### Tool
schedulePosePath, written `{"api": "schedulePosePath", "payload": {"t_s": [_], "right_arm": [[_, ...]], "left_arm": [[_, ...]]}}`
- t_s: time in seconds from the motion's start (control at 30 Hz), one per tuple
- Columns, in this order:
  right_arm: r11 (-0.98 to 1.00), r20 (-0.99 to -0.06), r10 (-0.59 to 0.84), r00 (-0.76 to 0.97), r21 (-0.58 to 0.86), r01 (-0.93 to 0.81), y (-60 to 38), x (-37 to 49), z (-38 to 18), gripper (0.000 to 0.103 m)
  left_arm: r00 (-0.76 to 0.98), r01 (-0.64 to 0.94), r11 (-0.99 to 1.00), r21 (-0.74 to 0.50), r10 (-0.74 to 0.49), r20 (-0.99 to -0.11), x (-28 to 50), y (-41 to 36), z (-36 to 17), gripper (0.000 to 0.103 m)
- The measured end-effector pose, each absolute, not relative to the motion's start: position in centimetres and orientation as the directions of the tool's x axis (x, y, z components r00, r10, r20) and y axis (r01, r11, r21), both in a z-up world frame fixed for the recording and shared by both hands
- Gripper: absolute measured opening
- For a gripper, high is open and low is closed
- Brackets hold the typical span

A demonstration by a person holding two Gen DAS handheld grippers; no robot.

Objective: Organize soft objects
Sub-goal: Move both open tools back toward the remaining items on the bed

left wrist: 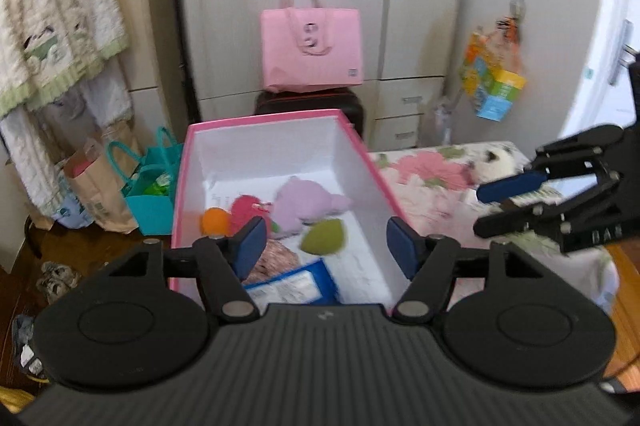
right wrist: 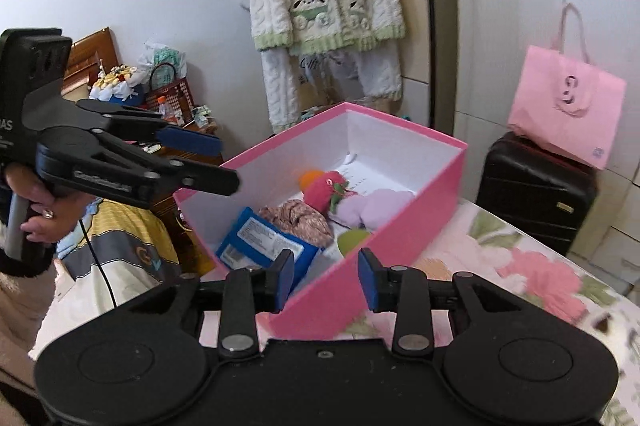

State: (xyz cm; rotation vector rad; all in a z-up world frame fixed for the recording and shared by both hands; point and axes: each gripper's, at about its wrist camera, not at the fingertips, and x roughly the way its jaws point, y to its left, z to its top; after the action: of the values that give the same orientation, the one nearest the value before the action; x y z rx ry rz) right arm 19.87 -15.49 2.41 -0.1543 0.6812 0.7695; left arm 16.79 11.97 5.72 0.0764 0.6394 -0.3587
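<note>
Resting inside the pink box on the floral tablecloth are the soft objects already gathered: a lilac plush, a red plush, an orange ball, a green ball, a mottled knitted piece and a blue packet. The left gripper is held over the near end of the box with its jaws parted and nothing between them; the right gripper is held at the box's near wall, its jaws moderately parted and likewise empty. A step between placements is judged to be in hand. A panda plush lying on the cloth beside the box is probably to be fetched next, which calls for an open-jawed reach.
</note>
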Motion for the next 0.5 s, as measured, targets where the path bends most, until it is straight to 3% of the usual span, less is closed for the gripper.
{"api": "schedulePosePath", "payload": {"t_s": [0.13, 0.33, 0.5], "right_arm": [[0.745, -0.608, 0.57, 0.553, 0.099, -0.66, -18.8, 17.5, 3.1, 0.04], [0.773, -0.61, 0.501, 0.614, -0.003, -0.634, -22.4, 13.3, 2.6, 0.04], [0.795, -0.588, 0.467, 0.661, -0.05, -0.605, -24.5, 10.9, 2.0, 0.044]], "left_arm": [[0.72, 0.415, 0.909, -0.042, -0.356, -0.596, 14.2, 10.3, 6.5, 0.067], [0.702, 0.489, 0.867, 0.092, -0.329, -0.632, 11.9, 5.0, 5.5, 0.074], [0.628, 0.567, 0.823, 0.035, -0.405, -0.664, 11.8, 1.3, 4.3, 0.074]]}}
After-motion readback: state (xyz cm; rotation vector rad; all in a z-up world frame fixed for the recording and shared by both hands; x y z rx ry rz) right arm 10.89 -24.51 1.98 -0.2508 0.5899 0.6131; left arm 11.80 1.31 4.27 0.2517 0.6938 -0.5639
